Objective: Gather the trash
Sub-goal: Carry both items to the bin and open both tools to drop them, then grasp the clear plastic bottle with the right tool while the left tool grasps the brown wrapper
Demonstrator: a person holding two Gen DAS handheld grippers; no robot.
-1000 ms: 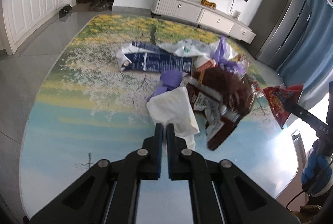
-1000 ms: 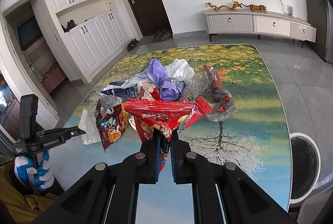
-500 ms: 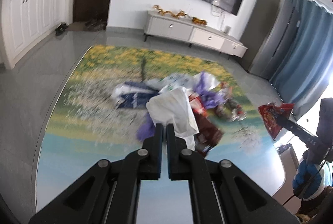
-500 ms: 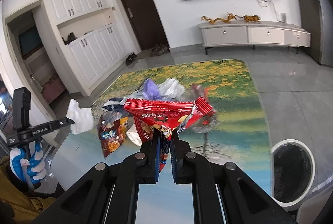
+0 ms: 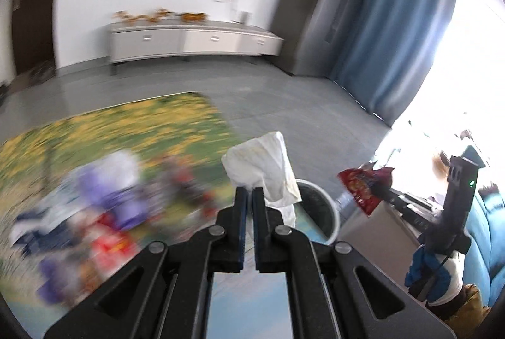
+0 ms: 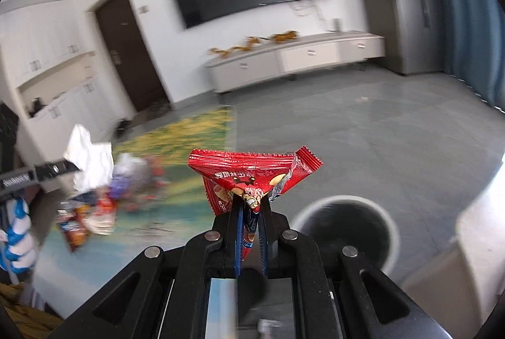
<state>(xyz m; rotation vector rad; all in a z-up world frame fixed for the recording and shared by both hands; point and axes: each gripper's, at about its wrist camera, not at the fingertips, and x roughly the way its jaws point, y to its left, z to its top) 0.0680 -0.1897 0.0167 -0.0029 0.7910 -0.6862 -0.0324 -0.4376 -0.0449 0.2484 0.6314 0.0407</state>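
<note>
My left gripper (image 5: 249, 190) is shut on a crumpled white tissue (image 5: 262, 168), held in the air above the table's right end, in front of the round white bin (image 5: 328, 209). My right gripper (image 6: 251, 200) is shut on a red snack wrapper (image 6: 252, 172), held up left of the bin (image 6: 344, 231) on the floor. The wrapper also shows in the left wrist view (image 5: 363, 187), and the tissue in the right wrist view (image 6: 90, 162). A blurred pile of trash (image 5: 104, 209) lies on the table.
The table (image 5: 157, 131) has a yellow, green and blue landscape print. A white TV cabinet (image 5: 189, 39) stands at the far wall under a wall TV. Blue curtains (image 5: 394, 39) hang at right. A blue sofa (image 5: 486, 244) is at the right edge.
Both grippers have swung right, away from the trash pile and toward the bin, each still holding its item. The tissue has been lifted off the table.
</note>
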